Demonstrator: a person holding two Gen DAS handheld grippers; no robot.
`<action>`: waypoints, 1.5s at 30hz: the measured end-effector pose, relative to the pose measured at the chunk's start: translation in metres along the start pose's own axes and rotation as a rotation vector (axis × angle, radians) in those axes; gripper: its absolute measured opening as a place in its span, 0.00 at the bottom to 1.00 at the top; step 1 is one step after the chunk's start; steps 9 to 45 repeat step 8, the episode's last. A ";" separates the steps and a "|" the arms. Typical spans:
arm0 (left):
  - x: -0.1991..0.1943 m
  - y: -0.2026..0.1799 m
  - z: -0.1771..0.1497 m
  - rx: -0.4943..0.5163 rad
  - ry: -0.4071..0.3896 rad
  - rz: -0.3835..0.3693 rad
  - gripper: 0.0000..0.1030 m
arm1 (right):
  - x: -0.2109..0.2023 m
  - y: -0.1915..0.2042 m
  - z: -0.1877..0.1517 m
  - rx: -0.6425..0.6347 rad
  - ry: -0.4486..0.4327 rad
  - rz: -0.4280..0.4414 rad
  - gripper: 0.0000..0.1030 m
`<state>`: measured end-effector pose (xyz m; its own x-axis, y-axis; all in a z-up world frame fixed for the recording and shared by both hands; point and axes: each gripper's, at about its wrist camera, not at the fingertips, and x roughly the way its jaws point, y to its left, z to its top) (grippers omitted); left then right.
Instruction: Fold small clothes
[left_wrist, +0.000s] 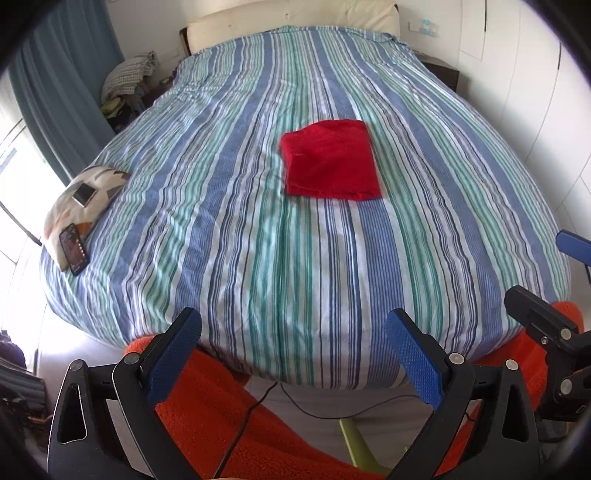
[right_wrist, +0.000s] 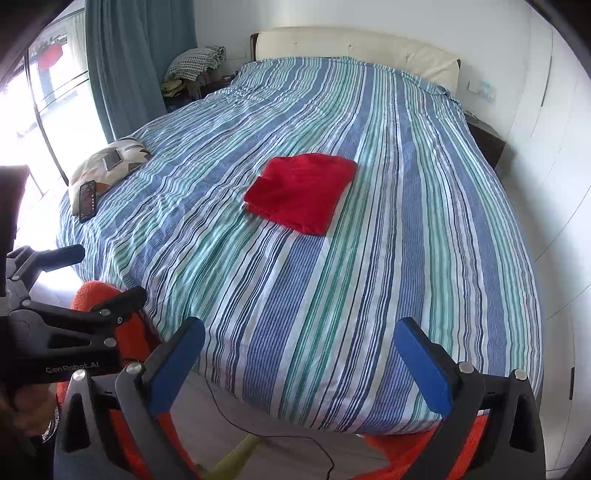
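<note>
Now the red cloth (left_wrist: 330, 160) is lying folded on the striped bed (left_wrist: 229, 206) — well away from both grippers. Left gripper (left_wrist: 295, 354) and right gripper (right_wrist: 301, 363) are gaping wide, holding nothing — reaching slowly, low, for an edge looks best.

The orange fabric (left_wrist: 229, 417) at six o'clock runs out of the frame's lower edge, partly hidden behind the left gripper (left_wrist: 295, 354). The right gripper's (right_wrist: 299, 362) view cuts the same fabric off too. The phone (left_wrist: 74, 249) at nine o'clock shows a screen too small to read; the bedside clutter (left_wrist: 122, 99) at eleven o'clock stays indistinct
</note>
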<state>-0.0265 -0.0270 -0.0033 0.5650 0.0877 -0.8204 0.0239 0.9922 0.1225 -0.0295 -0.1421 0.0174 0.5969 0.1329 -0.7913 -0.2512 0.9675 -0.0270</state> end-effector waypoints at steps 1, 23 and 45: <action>0.000 0.000 -0.001 -0.001 0.002 -0.002 0.98 | 0.001 0.000 -0.001 0.000 0.001 0.004 0.98; -0.005 -0.003 -0.001 0.012 -0.026 0.018 0.98 | 0.004 -0.005 -0.001 0.012 -0.001 -0.002 0.98; -0.005 -0.003 -0.001 0.012 -0.026 0.018 0.98 | 0.004 -0.005 -0.001 0.012 -0.001 -0.002 0.98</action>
